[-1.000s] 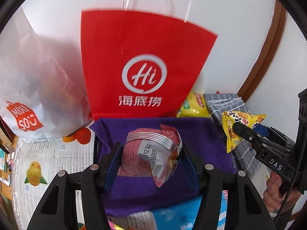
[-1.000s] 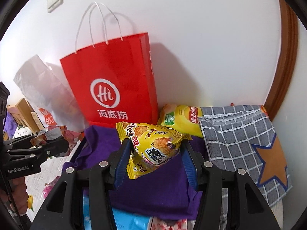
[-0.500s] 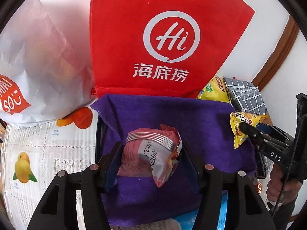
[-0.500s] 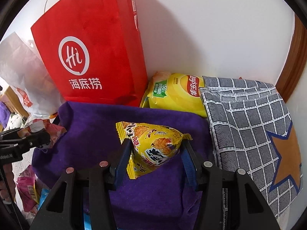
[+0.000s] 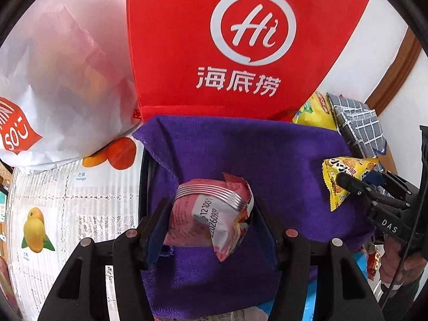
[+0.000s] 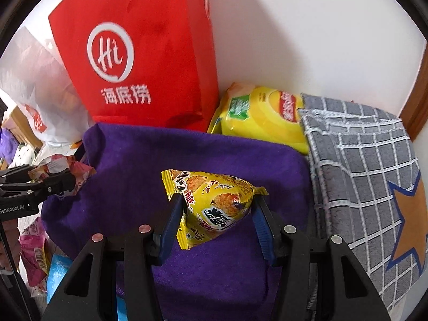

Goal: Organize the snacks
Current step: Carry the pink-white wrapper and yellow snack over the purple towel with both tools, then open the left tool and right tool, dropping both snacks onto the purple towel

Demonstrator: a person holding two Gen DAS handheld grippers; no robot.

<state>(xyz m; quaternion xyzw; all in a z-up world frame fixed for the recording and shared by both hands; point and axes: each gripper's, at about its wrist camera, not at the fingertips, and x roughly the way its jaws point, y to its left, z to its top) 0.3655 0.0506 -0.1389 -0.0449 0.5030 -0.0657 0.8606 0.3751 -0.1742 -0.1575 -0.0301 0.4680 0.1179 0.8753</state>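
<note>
**Left wrist view: both grippers come lower over the purple cloth, each with a snack**

Left wrist view shows the left gripper [image 5: 211, 214] pinching a pink snack packet [image 5: 211, 214] between its two blue pads; the packet sits right in the middle of the jaws, its crimped silver edge on top. Compared with one second ago, the red paper bag [image 5: 240, 48] fills much more of the picture and its handles are gone out of the top, and the purple cloth [image 5: 267, 155] has grown wider under the packet. So the gripper has moved forward and down toward the cloth. I judge that the packet will be put down there, but it is not released.

In the right wrist view the right gripper [image 6: 216, 211] is clamped on a yellow snack packet [image 6: 216, 203], also centered between the pads. The same change is seen here: the red bag [image 6: 139, 53] is nearer and the cloth [image 6: 187, 155] larger below.

Going outward from the left gripper: the cloth is at 12 o'clock and all around, the red bag beyond it at 12, a white plastic bag [image 5: 53, 80] at 10, a fruit-printed table cover [image 5: 67, 200] at 9, and the right gripper [image 5: 347, 184] with its yellow packet [image 5: 339, 179] at 3. From the right gripper, a yellow chips bag [image 6: 262, 117] is at 1 o'clock, a grey checked cloth [image 6: 361, 160] at 2 to 3.
</note>
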